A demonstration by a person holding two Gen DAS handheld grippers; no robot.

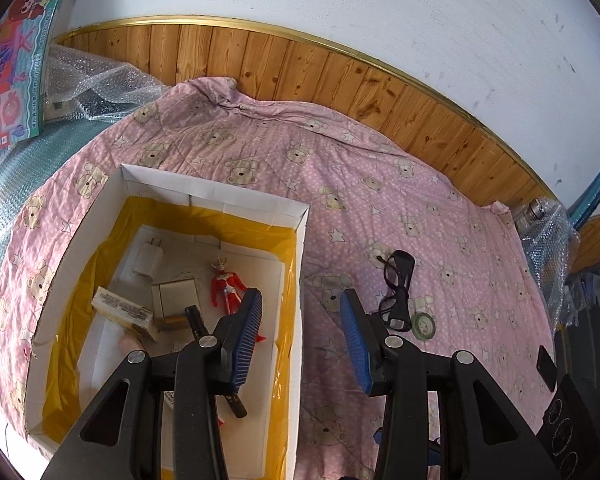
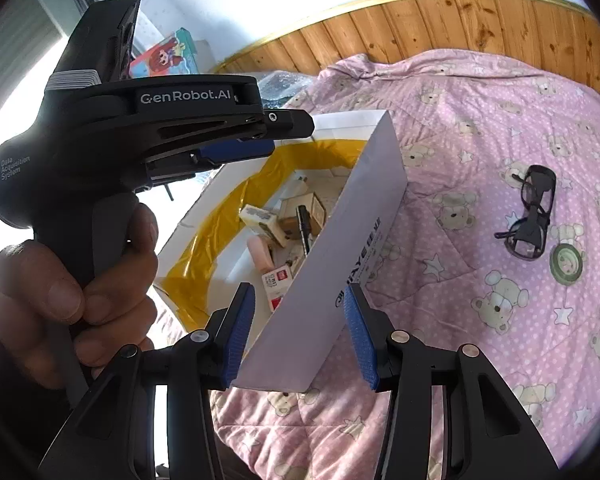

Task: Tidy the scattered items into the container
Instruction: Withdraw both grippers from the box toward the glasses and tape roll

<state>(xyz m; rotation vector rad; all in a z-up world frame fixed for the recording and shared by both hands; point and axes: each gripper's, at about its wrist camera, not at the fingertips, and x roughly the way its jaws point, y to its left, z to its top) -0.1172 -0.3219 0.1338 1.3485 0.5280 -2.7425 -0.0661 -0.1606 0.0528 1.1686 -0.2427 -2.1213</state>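
A: What's the biggest thing here?
B: The pink bear-print quilt [image 1: 260, 152]. On it sits the white box [image 1: 216, 196] with yellow lining, holding a red toy figure [image 1: 228, 286], a white charger [image 1: 148, 258] and small cartons.

A: And the grippers?
B: The left gripper [image 1: 300, 344] hovers above the box's right wall, spread and empty. The right gripper [image 2: 300, 336] is spread too, straddling the box's near corner.

A: Anything still loose?
B: Black glasses [image 1: 398, 290] and a small tape roll [image 1: 423, 326], touching, lie on the quilt right of the box.

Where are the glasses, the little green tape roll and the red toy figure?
Glasses [image 1: 398, 292]: left wrist view, on the black frame's bridge.
Green tape roll [image 1: 423, 326]: left wrist view, on its ring beside the glasses.
Red toy figure [image 1: 229, 286]: left wrist view, on its torso, inside the box.
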